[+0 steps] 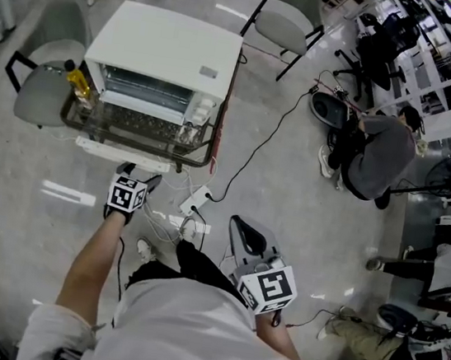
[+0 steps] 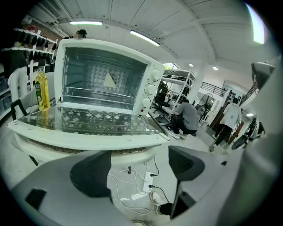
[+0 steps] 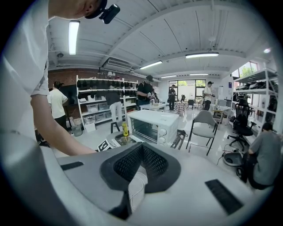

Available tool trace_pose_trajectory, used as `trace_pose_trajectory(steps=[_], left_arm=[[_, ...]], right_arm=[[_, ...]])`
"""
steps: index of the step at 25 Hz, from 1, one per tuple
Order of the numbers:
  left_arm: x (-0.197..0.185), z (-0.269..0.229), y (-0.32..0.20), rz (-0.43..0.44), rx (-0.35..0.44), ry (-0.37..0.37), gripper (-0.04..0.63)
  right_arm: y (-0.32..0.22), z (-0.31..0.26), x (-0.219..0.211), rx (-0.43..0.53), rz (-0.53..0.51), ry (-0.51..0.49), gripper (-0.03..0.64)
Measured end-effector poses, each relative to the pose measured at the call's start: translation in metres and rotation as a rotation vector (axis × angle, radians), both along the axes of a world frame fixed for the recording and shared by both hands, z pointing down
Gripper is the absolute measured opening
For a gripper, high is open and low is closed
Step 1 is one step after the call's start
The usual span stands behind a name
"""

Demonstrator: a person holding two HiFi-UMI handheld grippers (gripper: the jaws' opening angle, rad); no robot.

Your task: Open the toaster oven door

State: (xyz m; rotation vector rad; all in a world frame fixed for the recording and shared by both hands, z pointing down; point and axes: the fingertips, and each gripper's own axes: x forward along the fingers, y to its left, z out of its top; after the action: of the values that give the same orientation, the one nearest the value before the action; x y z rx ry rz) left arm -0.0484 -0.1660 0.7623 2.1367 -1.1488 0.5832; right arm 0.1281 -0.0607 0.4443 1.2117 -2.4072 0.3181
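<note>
Sitting on one table (image 1: pixel 220 120) — one toaster oven (image 1: pixel 165 50), its single door (image 2: pixel 101 121) lying flat open, one yellow bottle (image 1: pixel 79 82) standing just beside. Hovering near the door's front edge, left gripper (image 2: pixel 137 170), two jaws spread wide, gripping nothing. Hanging well apart — right gripper (image 3: pixel 140 149), jaws pressing together, empty.

Head view: top panel of toaster oven (image 1: pixel 165 46) hides most of the cavity. Marker cube (image 1: pixel 128 195) covers the jaw roots of left claw (image 1: pixel 139 175); only the tips show. Legs of counter (image 1: pixel 214 153) are not visible from above.
Left gripper view: label on bottle (image 2: pixel 41 90) is illegible, and the scale on knob (image 2: pixel 150 88) is too small to read. Claw body masks part of the floor cables (image 2: pixel 132 183).
Right gripper view: person's arm (image 3: pixel 48 128) covers most of left claw. Body of right claw (image 3: pixel 141 148) blocks the counter front edge & everything below it. Frame top cuts off the person's head.
</note>
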Motion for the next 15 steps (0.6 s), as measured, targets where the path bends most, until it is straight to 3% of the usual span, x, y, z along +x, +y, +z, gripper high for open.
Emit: trace_pose_trajectory(steps=[10,15], left_arm=[[-0.0017,0.0065,-0.0014,-0.031,-0.002,0.012,0.397],[-0.0005,-0.0001,-0.0035,-0.101,-0.021,0.078,0.397]], right_arm=[[0.0008,0.0015,-0.001,-0.009,0.0,0.019,0.021],[0.0036,-0.0017,0.0053,-0.011,0.009,0.024,0.021]])
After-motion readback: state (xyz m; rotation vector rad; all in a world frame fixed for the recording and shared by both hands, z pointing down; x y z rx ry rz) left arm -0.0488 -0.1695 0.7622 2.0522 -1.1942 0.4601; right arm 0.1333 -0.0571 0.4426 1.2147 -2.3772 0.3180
